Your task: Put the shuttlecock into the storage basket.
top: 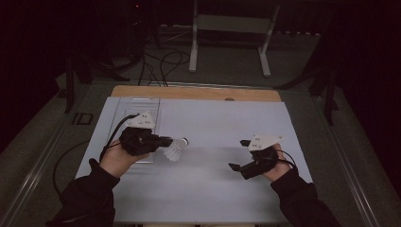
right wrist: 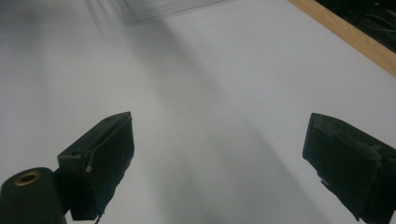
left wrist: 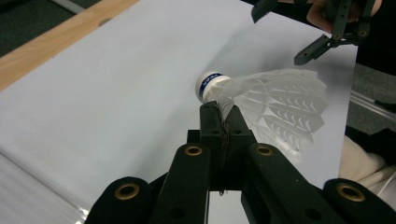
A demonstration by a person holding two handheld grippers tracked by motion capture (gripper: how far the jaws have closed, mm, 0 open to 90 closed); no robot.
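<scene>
Shuttlecock (left wrist: 261, 100) pinched in left gripper (left wrist: 223, 114) jaws.

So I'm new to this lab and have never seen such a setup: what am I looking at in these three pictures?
A person sits at a table covered in white and holds a hand-operated gripper in each hand. The high view looks down from above; the other two views come from cameras riding on each gripper. The left gripper has its fingers closed on the skirt edge of a white shuttlecock, lifted over the table. The right gripper is open and holds nothing. A clear plastic tray lies at the far left.
</scene>
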